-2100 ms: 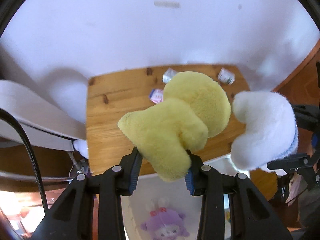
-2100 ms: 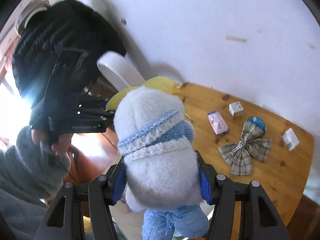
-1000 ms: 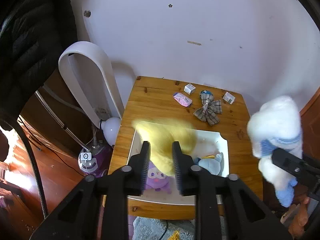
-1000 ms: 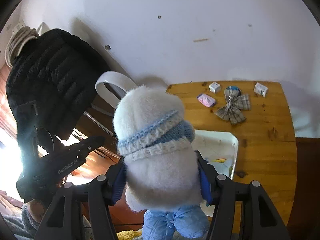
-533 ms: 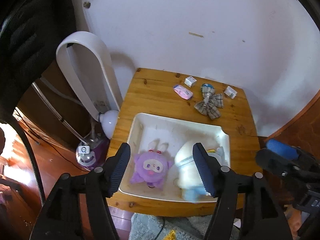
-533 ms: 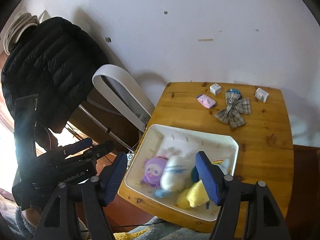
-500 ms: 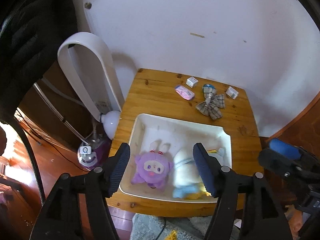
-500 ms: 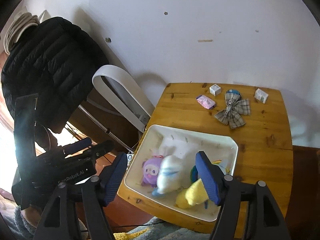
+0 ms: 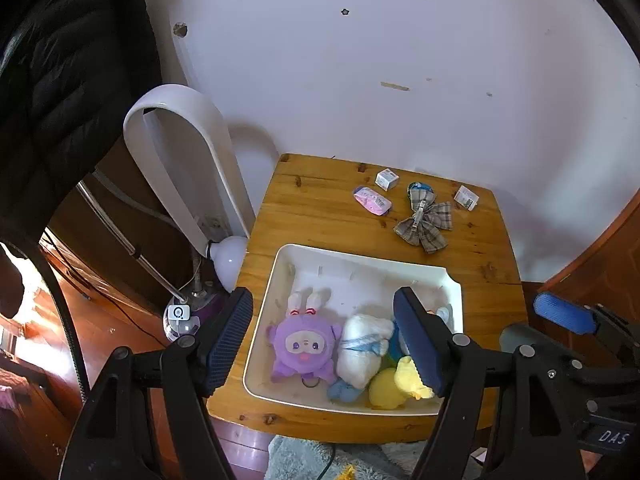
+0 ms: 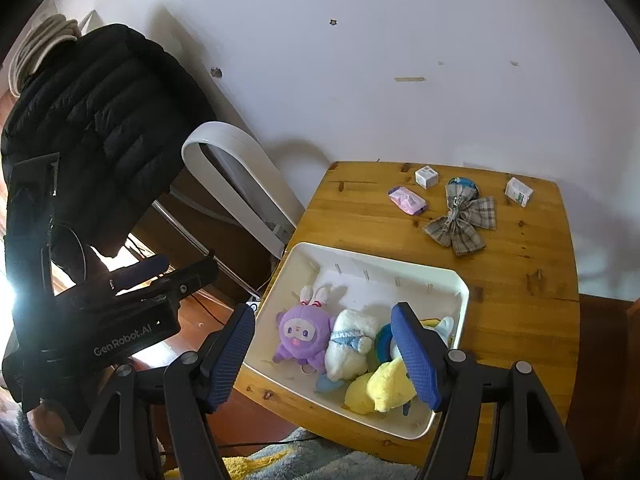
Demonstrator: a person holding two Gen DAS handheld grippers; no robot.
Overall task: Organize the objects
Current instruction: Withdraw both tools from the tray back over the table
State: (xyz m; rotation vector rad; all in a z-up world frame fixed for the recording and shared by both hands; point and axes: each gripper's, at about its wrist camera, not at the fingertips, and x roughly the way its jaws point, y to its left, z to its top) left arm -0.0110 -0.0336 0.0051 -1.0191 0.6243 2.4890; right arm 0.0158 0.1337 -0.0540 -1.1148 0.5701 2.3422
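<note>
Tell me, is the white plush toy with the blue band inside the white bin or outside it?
Inside. The white plush toy lies within the white bin, between the purple plush and the yellow plush.

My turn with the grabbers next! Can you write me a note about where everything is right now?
Left gripper and right gripper: both open, holding nothing, above the white bin.
In the bin: purple bunny, white plush, yellow plush, plus something blue-green, partly hidden.
On the wooden table, not in the bin: plaid bow, pink packet, two small boxes.
Those may be next.
</note>
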